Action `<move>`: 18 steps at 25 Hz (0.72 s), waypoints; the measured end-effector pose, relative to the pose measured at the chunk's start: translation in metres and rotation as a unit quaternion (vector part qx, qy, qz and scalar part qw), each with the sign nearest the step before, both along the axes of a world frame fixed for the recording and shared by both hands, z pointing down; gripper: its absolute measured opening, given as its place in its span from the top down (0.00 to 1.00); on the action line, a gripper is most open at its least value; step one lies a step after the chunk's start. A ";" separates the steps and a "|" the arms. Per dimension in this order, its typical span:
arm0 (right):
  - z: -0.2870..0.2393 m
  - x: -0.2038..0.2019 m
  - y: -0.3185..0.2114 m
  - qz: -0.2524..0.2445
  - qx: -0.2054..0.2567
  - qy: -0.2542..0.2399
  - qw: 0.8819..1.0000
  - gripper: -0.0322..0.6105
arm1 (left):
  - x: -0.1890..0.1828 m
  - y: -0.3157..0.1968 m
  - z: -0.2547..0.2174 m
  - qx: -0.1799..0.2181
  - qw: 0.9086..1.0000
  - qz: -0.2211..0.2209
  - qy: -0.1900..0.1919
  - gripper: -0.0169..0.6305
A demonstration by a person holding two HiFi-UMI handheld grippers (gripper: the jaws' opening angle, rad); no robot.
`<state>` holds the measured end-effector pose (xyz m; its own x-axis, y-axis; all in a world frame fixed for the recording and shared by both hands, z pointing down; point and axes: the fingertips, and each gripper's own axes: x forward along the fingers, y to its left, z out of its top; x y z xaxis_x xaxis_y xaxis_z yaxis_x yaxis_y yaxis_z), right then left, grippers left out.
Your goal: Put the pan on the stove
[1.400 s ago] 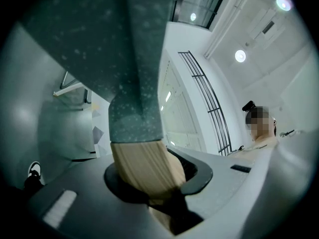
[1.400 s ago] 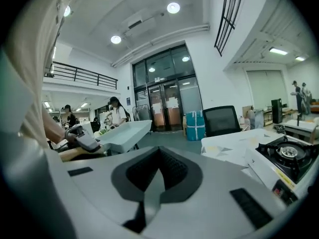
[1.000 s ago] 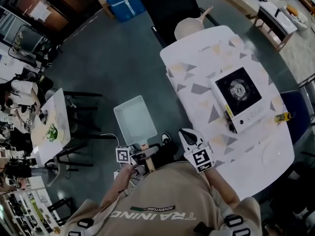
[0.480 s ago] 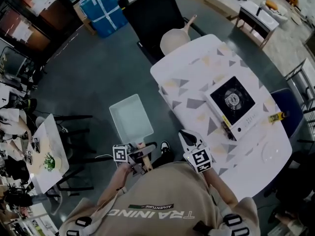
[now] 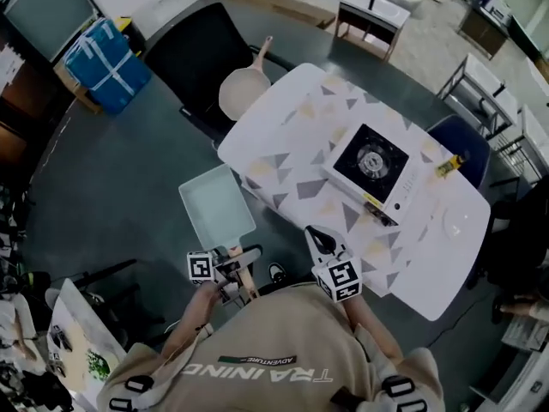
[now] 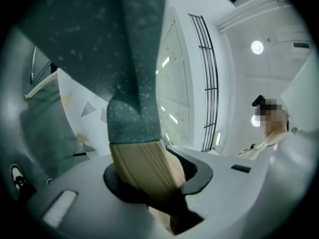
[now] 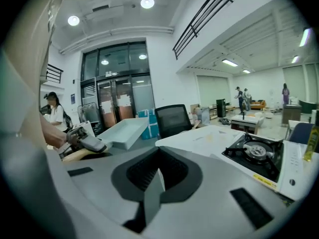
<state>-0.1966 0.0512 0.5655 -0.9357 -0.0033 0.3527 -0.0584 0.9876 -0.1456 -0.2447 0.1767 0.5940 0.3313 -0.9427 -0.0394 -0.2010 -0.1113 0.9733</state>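
Observation:
A pale square pan [image 5: 216, 215] with a wooden handle [image 5: 244, 278] hangs off the table's near-left side, over the floor. My left gripper [image 5: 233, 267] is shut on that handle; in the left gripper view the handle [image 6: 144, 166] runs between the jaws and the pan's speckled underside [image 6: 124, 49] fills the frame above. The black-topped portable stove [image 5: 371, 163] sits on the white patterned table [image 5: 283, 144], right of the pan. My right gripper [image 5: 319, 240] is shut and empty at the table's near edge; in its own view [image 7: 154, 185] the stove [image 7: 256, 153] lies ahead right.
A round pale pan [image 5: 240, 90] rests at the table's far end by a black chair [image 5: 190, 51]. A yellow object [image 5: 453, 163] and a white plate [image 5: 455, 223] lie beyond the stove. A blue box [image 5: 107, 63] stands on the floor.
The head view has swung, so table and stove now lie further left and more central. The pan stays gripped in the left gripper, still left of the table; right gripper stays shut.

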 end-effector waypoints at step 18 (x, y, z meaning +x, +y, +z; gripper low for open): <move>0.019 0.036 -0.121 0.146 0.042 -0.015 0.988 0.94 | 0.005 -0.141 -0.001 -0.003 0.979 0.204 0.003 0.81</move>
